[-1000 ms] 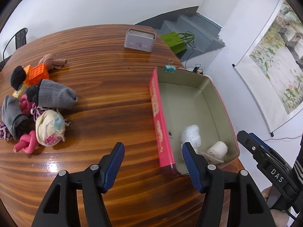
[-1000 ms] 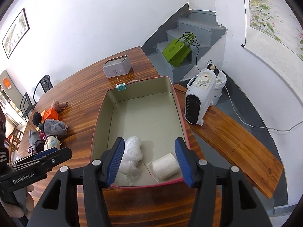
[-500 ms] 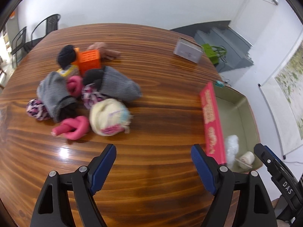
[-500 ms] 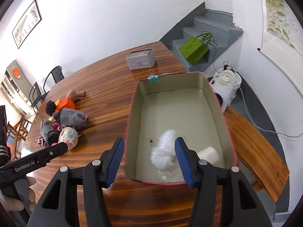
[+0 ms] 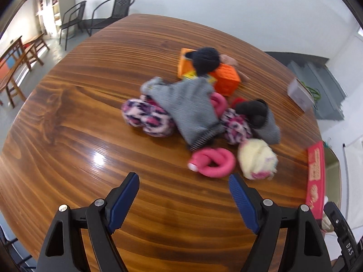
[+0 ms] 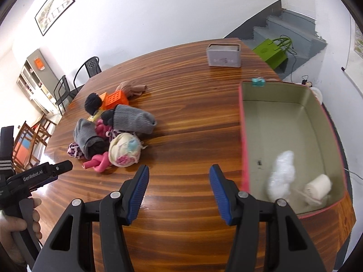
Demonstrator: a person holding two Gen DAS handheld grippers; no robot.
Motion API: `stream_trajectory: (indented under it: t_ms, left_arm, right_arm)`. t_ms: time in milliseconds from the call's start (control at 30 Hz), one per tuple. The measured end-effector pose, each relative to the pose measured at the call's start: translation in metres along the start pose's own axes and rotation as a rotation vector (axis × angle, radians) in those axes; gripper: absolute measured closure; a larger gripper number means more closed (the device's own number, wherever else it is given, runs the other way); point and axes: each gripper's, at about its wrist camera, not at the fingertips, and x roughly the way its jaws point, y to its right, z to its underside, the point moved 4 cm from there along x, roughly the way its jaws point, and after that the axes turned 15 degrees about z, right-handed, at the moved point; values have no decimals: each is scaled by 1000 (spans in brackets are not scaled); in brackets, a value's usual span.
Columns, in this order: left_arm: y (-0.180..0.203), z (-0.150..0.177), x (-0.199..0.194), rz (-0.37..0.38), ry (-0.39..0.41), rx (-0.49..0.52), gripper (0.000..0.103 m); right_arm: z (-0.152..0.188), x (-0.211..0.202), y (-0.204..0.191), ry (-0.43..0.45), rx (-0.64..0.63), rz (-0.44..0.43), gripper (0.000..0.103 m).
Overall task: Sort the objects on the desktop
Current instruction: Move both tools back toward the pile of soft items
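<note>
**Both claws spread, nothing gripped**

My left claw (image 5: 183, 184) hangs spread above the desk (image 5: 79, 136), near the sock pile (image 5: 192, 111) mid-desk. My right claw (image 6: 179, 182) is spread, empty, beside the red-walled box (image 6: 244, 136) at the desk's right edge.

Wooden table (image 6: 192, 122), round-edged, glossy grain. Lying on it: a heap of rolled socks (image 6: 113, 133) and an orange block (image 6: 114, 99), clustered at one side; a grey tin (image 6: 223, 55) near the far edge; a red-rimmed open box (image 6: 244, 136) at the other side, well apart from the heap.
</note>
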Motion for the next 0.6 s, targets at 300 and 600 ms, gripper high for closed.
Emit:
stream_trajectory:
  t_ms: [300, 600]
  left_arm:
    - [-42, -34, 21, -14, -8, 24, 20]
    - [-63, -53, 67, 2, -97, 138, 20]
  right_arm:
    - [5, 15, -44, -52, -8, 0, 40]
    - [10, 28, -59, -99, 28, 46, 36]
